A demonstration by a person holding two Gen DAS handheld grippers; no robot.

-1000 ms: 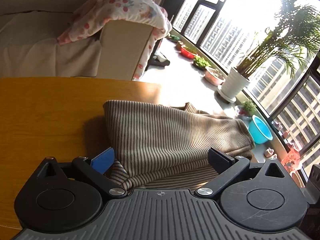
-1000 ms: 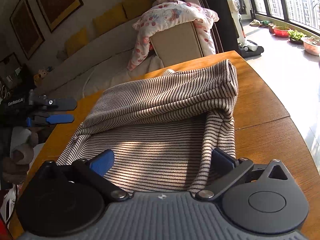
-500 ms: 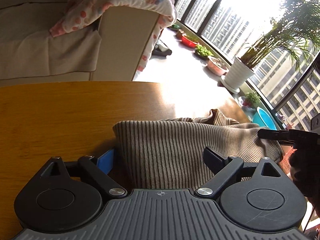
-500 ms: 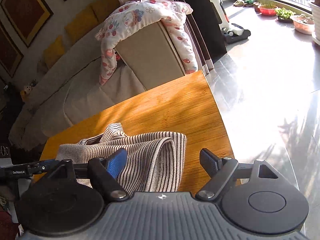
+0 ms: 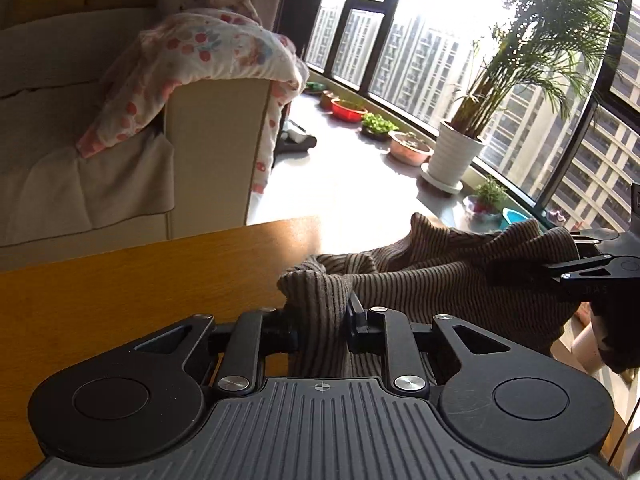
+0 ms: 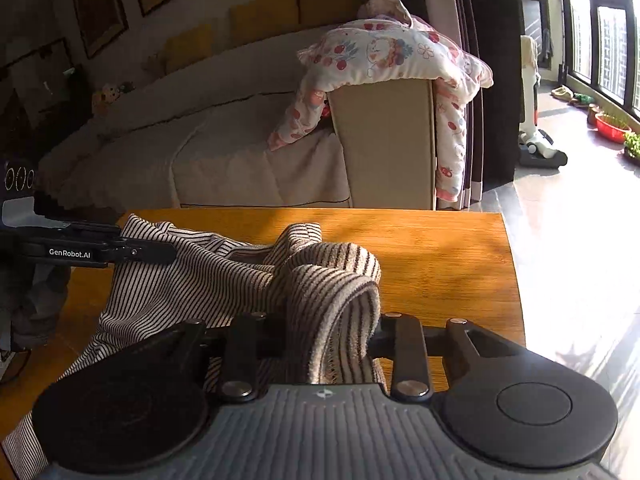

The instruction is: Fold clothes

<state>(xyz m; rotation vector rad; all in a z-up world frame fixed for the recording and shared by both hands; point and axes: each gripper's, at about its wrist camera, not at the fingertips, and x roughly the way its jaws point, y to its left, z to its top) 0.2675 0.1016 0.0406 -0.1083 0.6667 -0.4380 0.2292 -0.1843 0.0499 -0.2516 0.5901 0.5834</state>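
A brown-and-cream striped garment (image 5: 460, 280) (image 6: 192, 276) hangs stretched between both grippers above the wooden table (image 5: 120, 292) (image 6: 440, 256). My left gripper (image 5: 322, 320) is shut on a bunched corner of it, near the table's far edge. My right gripper (image 6: 330, 336) is shut on another bunched fold of the same cloth. Each gripper shows in the other's view: the right one (image 5: 592, 264) holds the cloth's far end at the right edge, the left one (image 6: 100, 250) at the left. Cloth hides the fingertips.
A beige sofa (image 6: 240, 168) with a floral blanket (image 6: 392, 56) over its arm stands beyond the table. Potted plants (image 5: 460, 152) and bowls line the sunlit floor by the tall windows. The table's right edge (image 6: 514, 272) drops to the tiled floor.
Both grippers were open around the folded garment on the table; now both have shut on it, and it is bunched and raised between them. The views have tilted up.
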